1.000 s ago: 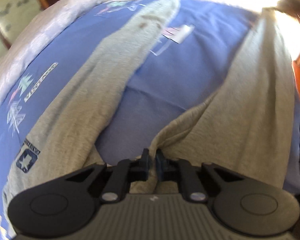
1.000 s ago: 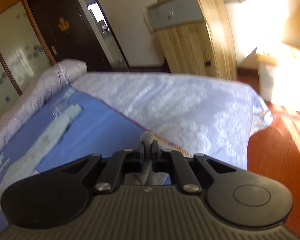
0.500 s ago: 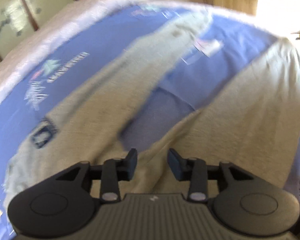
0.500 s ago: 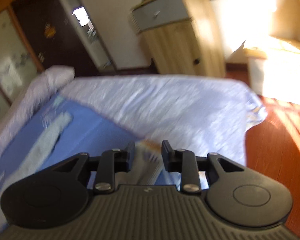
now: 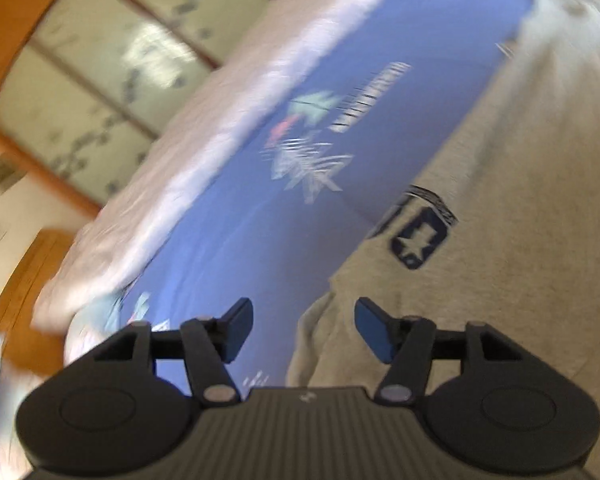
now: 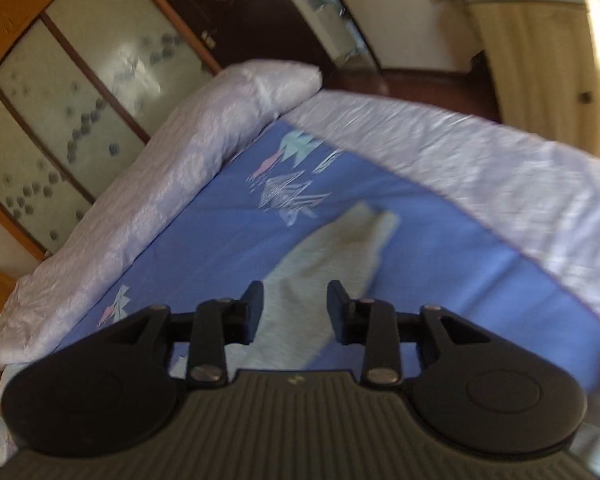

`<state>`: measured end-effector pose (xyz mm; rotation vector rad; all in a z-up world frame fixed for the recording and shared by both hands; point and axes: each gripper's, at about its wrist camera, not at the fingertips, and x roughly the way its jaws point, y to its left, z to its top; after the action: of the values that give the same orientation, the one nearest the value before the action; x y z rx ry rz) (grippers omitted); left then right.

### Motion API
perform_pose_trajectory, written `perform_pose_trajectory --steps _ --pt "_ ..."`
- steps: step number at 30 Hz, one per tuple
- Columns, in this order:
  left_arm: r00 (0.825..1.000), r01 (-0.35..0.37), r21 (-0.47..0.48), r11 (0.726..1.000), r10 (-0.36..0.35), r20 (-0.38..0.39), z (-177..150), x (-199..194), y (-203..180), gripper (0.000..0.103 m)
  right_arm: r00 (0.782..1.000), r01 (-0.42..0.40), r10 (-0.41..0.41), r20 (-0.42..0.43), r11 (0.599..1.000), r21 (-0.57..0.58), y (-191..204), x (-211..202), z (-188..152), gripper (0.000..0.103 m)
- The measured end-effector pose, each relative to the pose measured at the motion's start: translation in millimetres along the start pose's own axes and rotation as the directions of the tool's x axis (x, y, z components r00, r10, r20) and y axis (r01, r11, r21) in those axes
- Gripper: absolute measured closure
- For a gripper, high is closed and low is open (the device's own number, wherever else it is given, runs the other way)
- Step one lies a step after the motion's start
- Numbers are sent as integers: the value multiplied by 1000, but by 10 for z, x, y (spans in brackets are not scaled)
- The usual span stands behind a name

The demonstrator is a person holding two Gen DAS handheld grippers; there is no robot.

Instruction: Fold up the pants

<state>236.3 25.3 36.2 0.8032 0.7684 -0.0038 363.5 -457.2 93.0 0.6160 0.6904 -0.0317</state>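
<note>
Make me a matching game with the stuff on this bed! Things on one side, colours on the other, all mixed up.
Things:
1. pants
2. sheet
3. quilt
4. badge on the pants

Colours:
A. pale lilac-white
B. dark navy
C. grey
D. blue with little patterns

Right pairs: 1-C, 2-D, 3-A, 4-B
</note>
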Motion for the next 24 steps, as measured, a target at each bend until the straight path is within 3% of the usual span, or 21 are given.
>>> perform_pose_trajectory --steps 3,7,8,12,14,15,16,20,24 --pt "997 71 -36 997 -70 16 98 216 39 19 997 27 -25 -76 999 21 282 620 249 57" --pt "980 199 -136 971 -198 23 212 473 103 20 979 140 -133 -153 989 41 443 1322 406 53" --pt "978 208 -129 970 -208 18 181 527 71 25 973 166 -157 -172 985 42 447 1496 428 53" --pt "979 196 -20 980 -197 -43 48 738 -188 85 938 307 -290 -191 949 66 326 1988 405 53" --pt "982 186 9 982 -186 -24 16 681 -254 97 922 351 -325 -209 931 98 209 2121 388 55" --pt "984 177 11 984 -177 -23 14 659 -264 97 917 360 -333 -220 929 92 166 2181 379 71" --pt "985 174 0 985 -174 -18 15 626 -249 97 910 384 -365 -196 921 65 153 2175 370 95" --pt "987 159 -53 986 -158 20 23 329 -96 98 947 314 -300 -114 939 139 28 1827 352 99" --pt "989 133 -94 987 -127 76 -11 -224 61 98 978 210 -208 -30 958 194 -94 1117 362 99"
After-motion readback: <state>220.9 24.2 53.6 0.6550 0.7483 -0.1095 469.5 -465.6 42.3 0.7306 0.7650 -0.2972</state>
